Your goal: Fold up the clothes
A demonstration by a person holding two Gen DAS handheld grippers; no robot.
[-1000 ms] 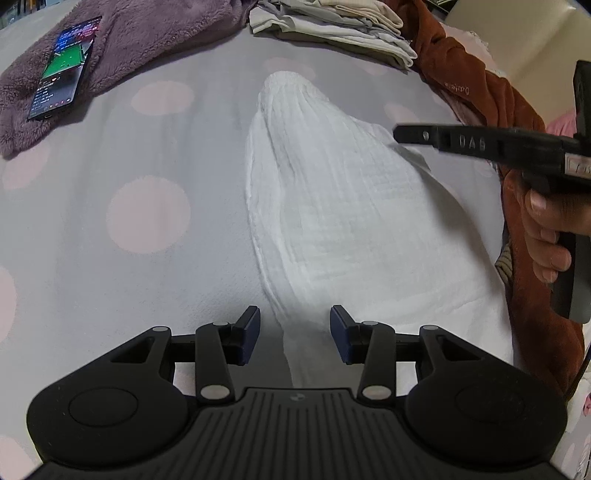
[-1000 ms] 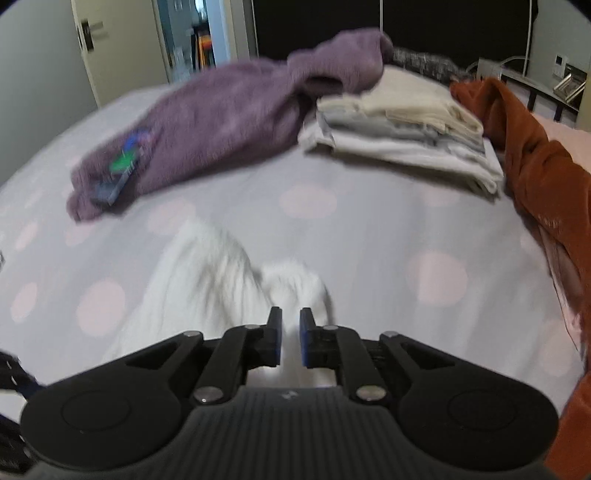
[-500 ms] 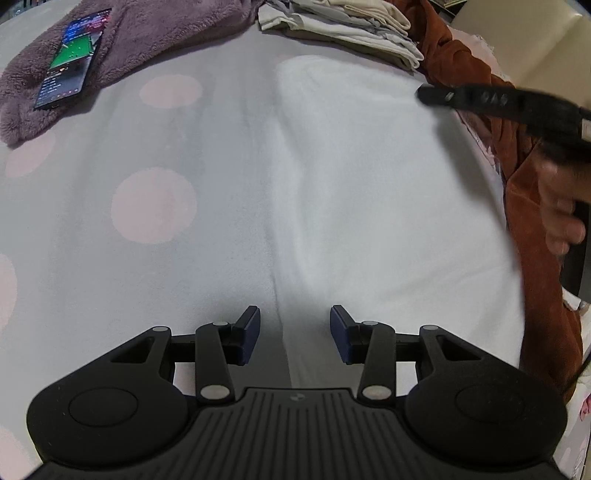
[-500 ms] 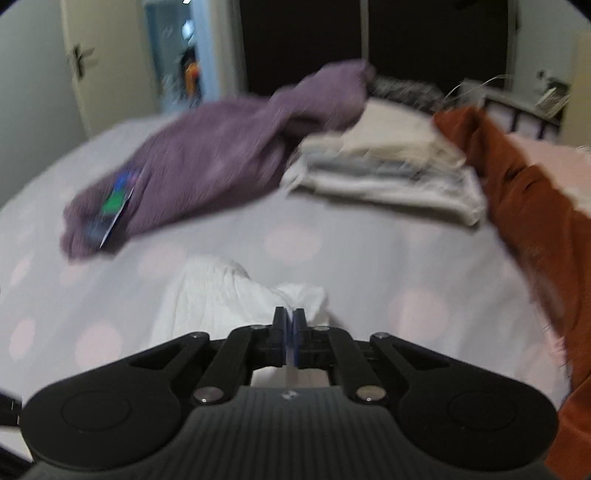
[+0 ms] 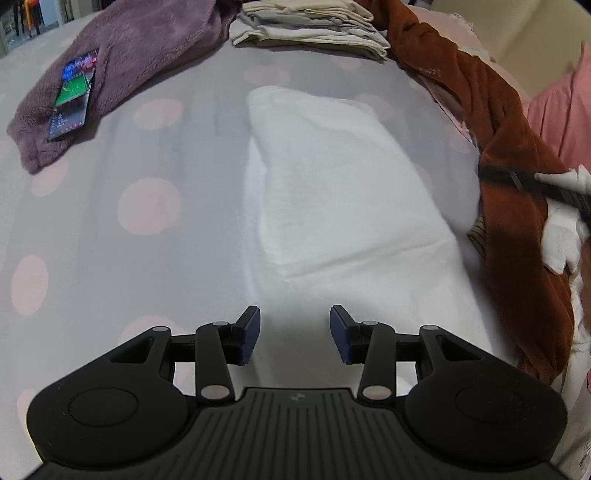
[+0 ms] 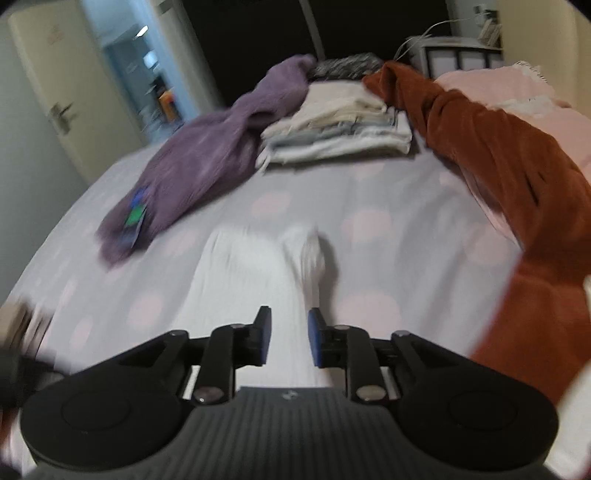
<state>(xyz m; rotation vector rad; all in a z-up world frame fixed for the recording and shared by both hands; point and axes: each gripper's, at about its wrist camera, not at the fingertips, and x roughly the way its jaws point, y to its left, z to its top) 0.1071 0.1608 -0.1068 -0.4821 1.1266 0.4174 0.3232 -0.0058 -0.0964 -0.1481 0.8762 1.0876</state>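
Since a second ago the white cloth (image 5: 343,192) has gone from a raised, tented fold to lying flatter on the grey bedspread with pink dots (image 5: 147,206), with one crease across its near part. The right gripper (image 6: 289,338), then pressed together on the cloth's lifted corner, now has its jaws opening; the cloth lies below and beyond the gap, and through the motion blur the pads do not seem to press it. The left gripper (image 5: 294,334) keeps the same half-spread gap over the cloth's near edge, gripping nothing. The folded stack of pale laundry (image 5: 314,26), the purple fleece (image 5: 129,55) with a lit phone (image 5: 74,96) on it and the rust-brown garment (image 5: 498,140) lie where they were. Small writing on the rust garment is too blurred to read, as is the phone's screen.
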